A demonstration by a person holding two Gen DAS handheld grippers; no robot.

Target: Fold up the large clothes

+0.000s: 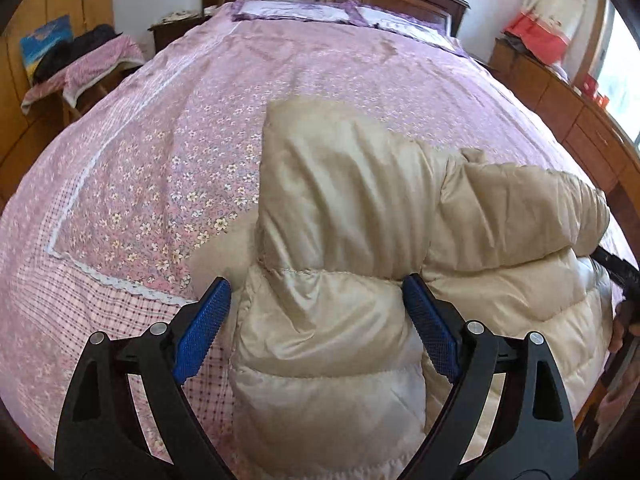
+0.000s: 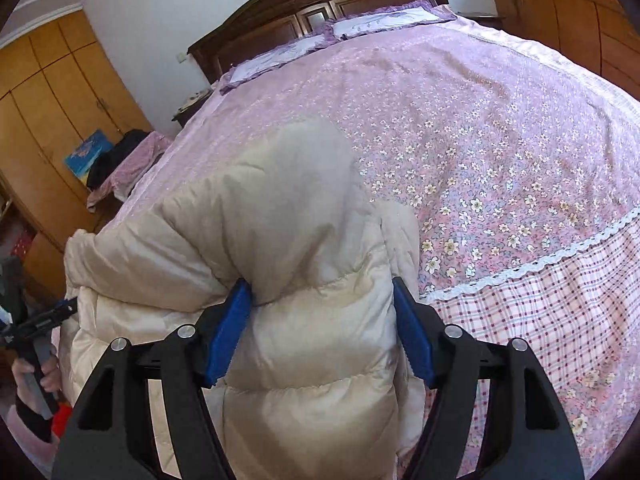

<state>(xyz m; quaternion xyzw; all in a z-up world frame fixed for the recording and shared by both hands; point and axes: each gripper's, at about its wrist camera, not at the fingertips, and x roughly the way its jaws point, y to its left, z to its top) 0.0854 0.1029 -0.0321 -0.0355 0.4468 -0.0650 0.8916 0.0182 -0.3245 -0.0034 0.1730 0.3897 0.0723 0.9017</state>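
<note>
A cream puffer jacket (image 1: 352,208) lies bunched at the near edge of the bed, also in the right wrist view (image 2: 280,208). My left gripper (image 1: 318,286) is open, its blue pads (image 1: 204,328) on either side of a thick quilted fold of the jacket. My right gripper (image 2: 322,288) is open the same way around another part of the jacket, blue pads (image 2: 412,336) wide apart. The right gripper's tip (image 1: 616,266) shows at the right edge of the left wrist view; the left gripper (image 2: 44,320) shows at the left edge of the right wrist view.
The bed (image 1: 180,152) has a pink floral cover with a lace band (image 2: 540,264) and checked border. Pillows (image 1: 304,10) and a dark headboard (image 2: 320,4) are at the far end. A wardrobe (image 2: 48,92), a chair with clothes (image 1: 80,64) and a wooden sideboard (image 1: 560,100) flank the bed.
</note>
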